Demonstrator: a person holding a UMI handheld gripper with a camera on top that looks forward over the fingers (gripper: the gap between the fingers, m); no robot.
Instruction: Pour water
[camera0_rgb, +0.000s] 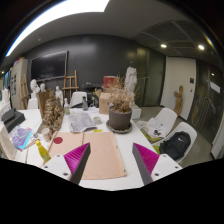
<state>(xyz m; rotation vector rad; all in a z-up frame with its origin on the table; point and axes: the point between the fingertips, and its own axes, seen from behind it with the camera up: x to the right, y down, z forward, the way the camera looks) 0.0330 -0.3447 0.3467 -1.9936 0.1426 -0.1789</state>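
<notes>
The hand-held gripper (112, 160) hangs wide open, its magenta pads (146, 157) gripping nothing, above a tan rectangular board (103, 155) lying flat on the white table (128, 140). Just beyond the fingers stands a dark round pot of dried brown plants (120, 112). No water vessel can be made out among the clutter further back.

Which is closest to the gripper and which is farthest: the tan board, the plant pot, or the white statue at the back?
Measured from the open gripper:
1. Tan board, lying between the fingers.
2. Plant pot, on the table just ahead of the fingers.
3. White statue, beyond the table, by the dark back wall.
</notes>
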